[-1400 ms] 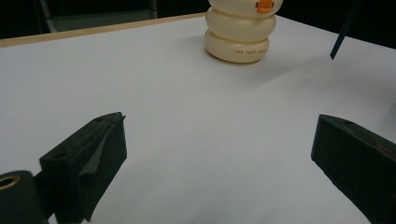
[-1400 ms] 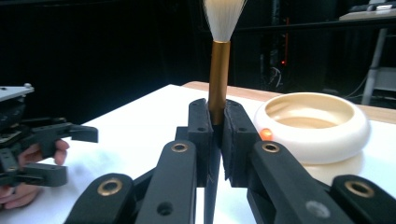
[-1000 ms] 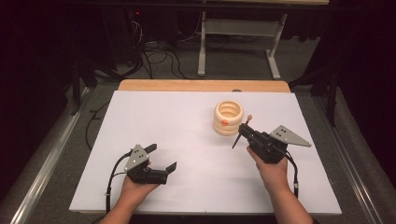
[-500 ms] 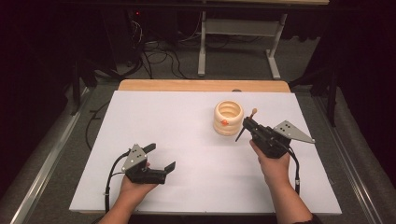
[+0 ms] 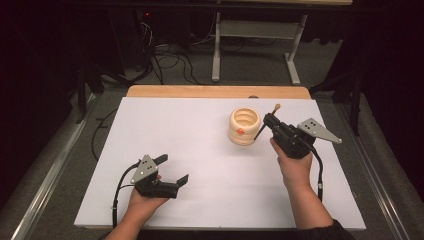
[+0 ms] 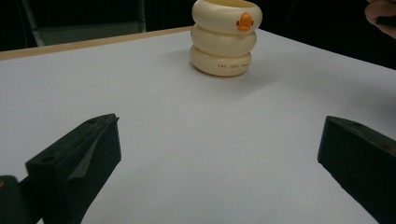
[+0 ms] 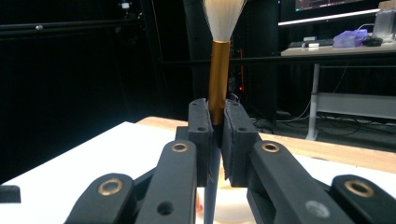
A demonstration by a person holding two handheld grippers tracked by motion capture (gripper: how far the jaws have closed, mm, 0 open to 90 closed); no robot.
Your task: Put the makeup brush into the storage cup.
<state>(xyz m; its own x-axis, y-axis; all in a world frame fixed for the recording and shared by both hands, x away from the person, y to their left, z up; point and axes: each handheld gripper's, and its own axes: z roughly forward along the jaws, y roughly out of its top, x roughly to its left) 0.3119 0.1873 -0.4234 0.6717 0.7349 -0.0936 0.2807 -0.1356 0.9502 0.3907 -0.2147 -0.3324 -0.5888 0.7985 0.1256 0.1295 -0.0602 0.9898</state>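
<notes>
Right gripper view: the right gripper pinches an upright brush, bristles pointing up.

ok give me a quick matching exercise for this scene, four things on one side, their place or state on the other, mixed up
Things:
1. brush
2. cream holder
3. left tongs
4. orange duck mark

States:
A. open, low over the white table, nothing between them
B. on the holder's top ring
C. clamped upright in the right tongs
D. standing on the table, three stacked rings

Pairs: 1-C, 2-D, 3-A, 4-B
</notes>
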